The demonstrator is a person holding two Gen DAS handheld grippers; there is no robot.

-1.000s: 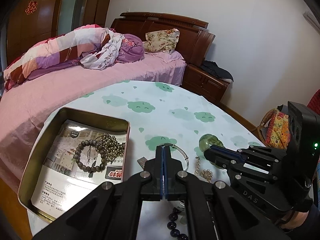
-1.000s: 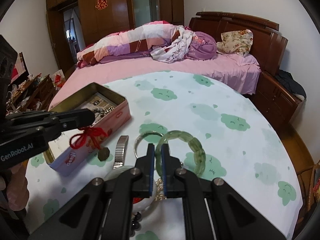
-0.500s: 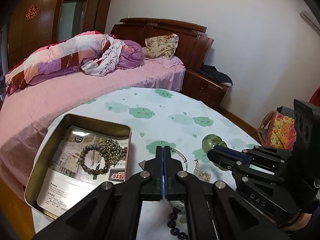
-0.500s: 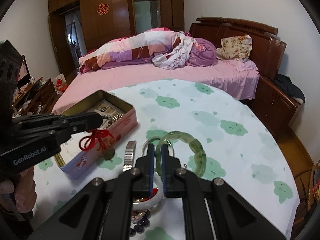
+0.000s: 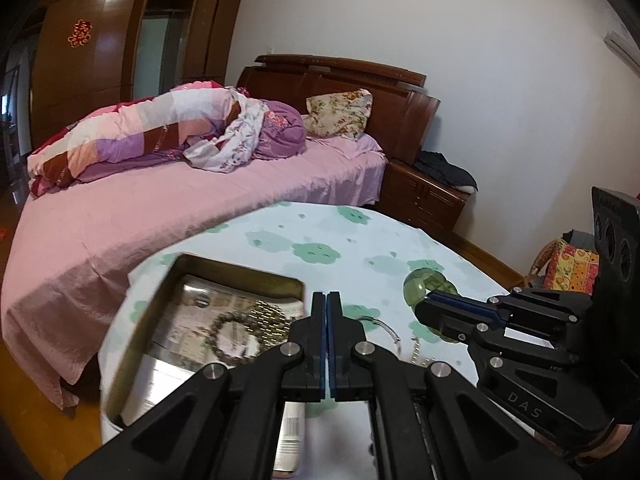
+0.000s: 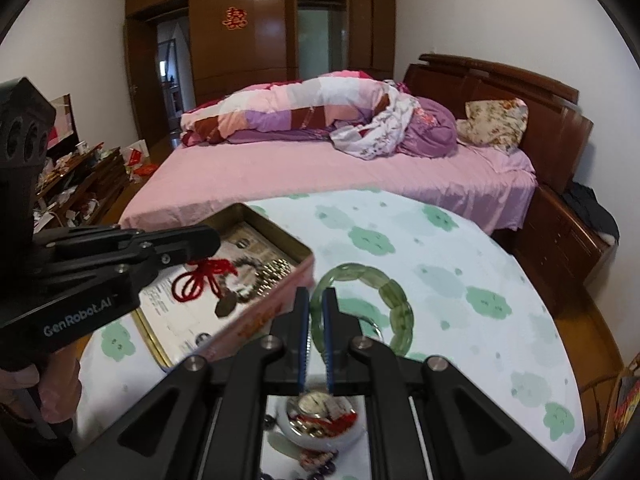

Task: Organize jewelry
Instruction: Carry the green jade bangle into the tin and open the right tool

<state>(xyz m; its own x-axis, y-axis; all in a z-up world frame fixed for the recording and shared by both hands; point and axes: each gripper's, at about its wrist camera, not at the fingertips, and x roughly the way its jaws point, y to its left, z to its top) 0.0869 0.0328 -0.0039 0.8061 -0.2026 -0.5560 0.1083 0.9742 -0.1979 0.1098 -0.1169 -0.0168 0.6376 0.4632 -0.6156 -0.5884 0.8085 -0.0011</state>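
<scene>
My right gripper (image 6: 316, 300) is shut on a green jade bracelet (image 6: 396, 300) and holds it above the table, beside the pink tin box (image 6: 276, 304). In the left wrist view the bracelet (image 5: 424, 286) shows at the right gripper's tip. My left gripper (image 5: 326, 300) is shut; in the right wrist view it (image 6: 216, 238) holds a red knotted cord with a pendant (image 6: 204, 280) over the tin. The tin (image 5: 188, 276) holds a brown bead bracelet (image 5: 228, 336) and a gold bead string (image 5: 268, 320).
A silver bangle (image 5: 384, 326) and a pearl strand (image 5: 418, 350) lie on the cloud-print tablecloth (image 6: 440, 264). A white bowl with a watch and beads (image 6: 320, 416) sits under my right gripper. A pink bed (image 6: 320, 172) stands behind the table.
Both grippers have risen and moved left toward the tin. The red cord and pendant now hang over the tin's inside, and the jade bracelet is nearer its right wall.
</scene>
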